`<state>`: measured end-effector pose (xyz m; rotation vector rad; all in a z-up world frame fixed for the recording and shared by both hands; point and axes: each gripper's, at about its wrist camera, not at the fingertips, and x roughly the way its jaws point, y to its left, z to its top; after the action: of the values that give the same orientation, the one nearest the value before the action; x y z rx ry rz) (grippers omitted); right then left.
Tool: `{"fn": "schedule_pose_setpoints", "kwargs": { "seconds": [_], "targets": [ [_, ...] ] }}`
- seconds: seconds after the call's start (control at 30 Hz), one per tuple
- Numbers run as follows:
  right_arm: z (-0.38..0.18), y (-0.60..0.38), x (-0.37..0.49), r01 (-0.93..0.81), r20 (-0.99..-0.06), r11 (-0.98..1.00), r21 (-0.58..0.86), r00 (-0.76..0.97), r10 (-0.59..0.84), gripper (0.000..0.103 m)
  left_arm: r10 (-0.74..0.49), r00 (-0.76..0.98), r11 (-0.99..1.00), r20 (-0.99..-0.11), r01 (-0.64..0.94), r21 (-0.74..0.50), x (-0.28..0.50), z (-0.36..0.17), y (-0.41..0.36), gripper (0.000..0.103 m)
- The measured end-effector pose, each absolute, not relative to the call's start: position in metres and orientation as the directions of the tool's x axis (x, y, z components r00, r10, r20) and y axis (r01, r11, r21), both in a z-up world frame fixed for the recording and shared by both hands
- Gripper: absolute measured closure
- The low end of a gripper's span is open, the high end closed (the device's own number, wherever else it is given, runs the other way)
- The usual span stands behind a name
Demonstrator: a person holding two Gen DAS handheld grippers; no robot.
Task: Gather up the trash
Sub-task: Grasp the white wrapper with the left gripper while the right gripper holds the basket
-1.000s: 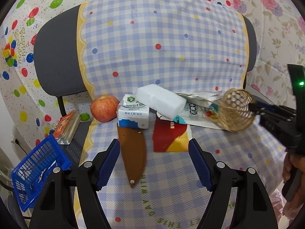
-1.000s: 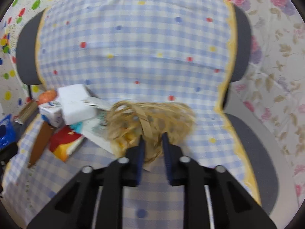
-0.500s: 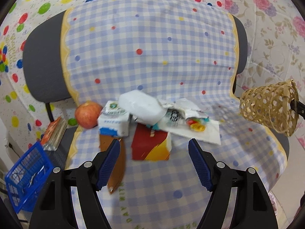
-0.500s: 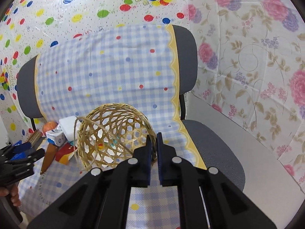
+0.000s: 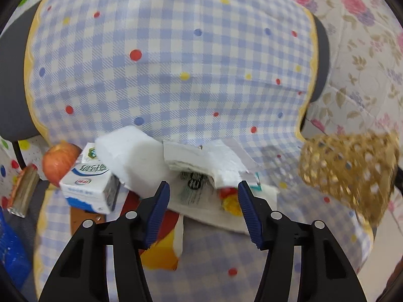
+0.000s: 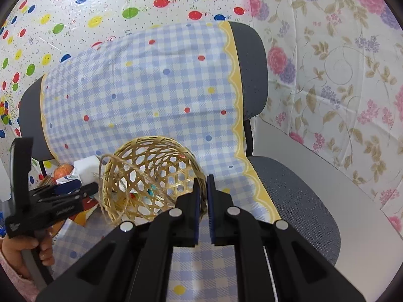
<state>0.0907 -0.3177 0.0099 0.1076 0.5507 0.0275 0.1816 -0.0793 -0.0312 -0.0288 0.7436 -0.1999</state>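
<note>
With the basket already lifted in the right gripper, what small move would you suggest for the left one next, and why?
Probably ease the left gripper forward and down until its pads straddle the crumpled white wrapper, then close. Its jaws have just been closing partway, yet nothing is pressed between them; the wrapper lies just ahead. The right gripper is shut on the rim of the wicker basket, held off to the side, ready to receive it.

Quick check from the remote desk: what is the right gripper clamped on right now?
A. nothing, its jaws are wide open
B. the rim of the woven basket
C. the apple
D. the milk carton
B: in the right wrist view the right gripper has its jaws pinched on the rim of the woven basket.
</note>
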Motion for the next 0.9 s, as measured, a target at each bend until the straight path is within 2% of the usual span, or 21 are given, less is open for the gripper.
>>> {"fn": "schedule_pose_setpoints", "kwargs": {
  "seconds": [0.23,0.33,0.43,0.47,0.5,0.7,0.9],
  "targets": [
    [0.0,-0.325,0.1,0.004,-0.531,0.994,0.105,0.845,0.053,0.097,-0.1,0.722,0.995,-0.685,0.073,-0.069,0.223,-0.042,-0.077,0.045],
    [-0.007,-0.328,0.104,0.003,-0.544,0.994,0.113,0.837,0.059,0.097,-0.075,0.708,0.997,-0.702,0.078,-0.028,0.232,-0.05,-0.084,0.05],
    [-0.012,-0.329,0.106,0.003,-0.552,0.993,0.118,0.831,0.063,0.097,-0.067,0.717,0.994,-0.694,0.108,0.015,0.229,-0.053,-0.093,0.075],
    [-0.013,-0.33,0.106,0.004,-0.555,0.993,0.121,0.829,0.064,0.097,-0.084,0.717,0.991,-0.692,0.13,0.014,0.227,-0.054,-0.095,0.096],
    [-0.014,-0.331,0.106,0.005,-0.556,0.992,0.124,0.829,0.066,0.097,-0.092,0.718,0.99,-0.69,0.142,0.015,0.226,-0.053,-0.095,0.1],
    [-0.005,-0.338,0.095,0.019,-0.54,0.988,0.152,0.839,0.067,0.097,-0.164,0.785,0.982,-0.597,0.189,-0.021,0.198,-0.013,-0.091,0.102],
    [0.022,-0.341,0.057,0.006,-0.5,0.988,0.153,0.863,0.072,0.097,-0.247,0.833,0.963,-0.495,0.268,-0.029,0.13,0.044,-0.091,0.102]
  ]
}}
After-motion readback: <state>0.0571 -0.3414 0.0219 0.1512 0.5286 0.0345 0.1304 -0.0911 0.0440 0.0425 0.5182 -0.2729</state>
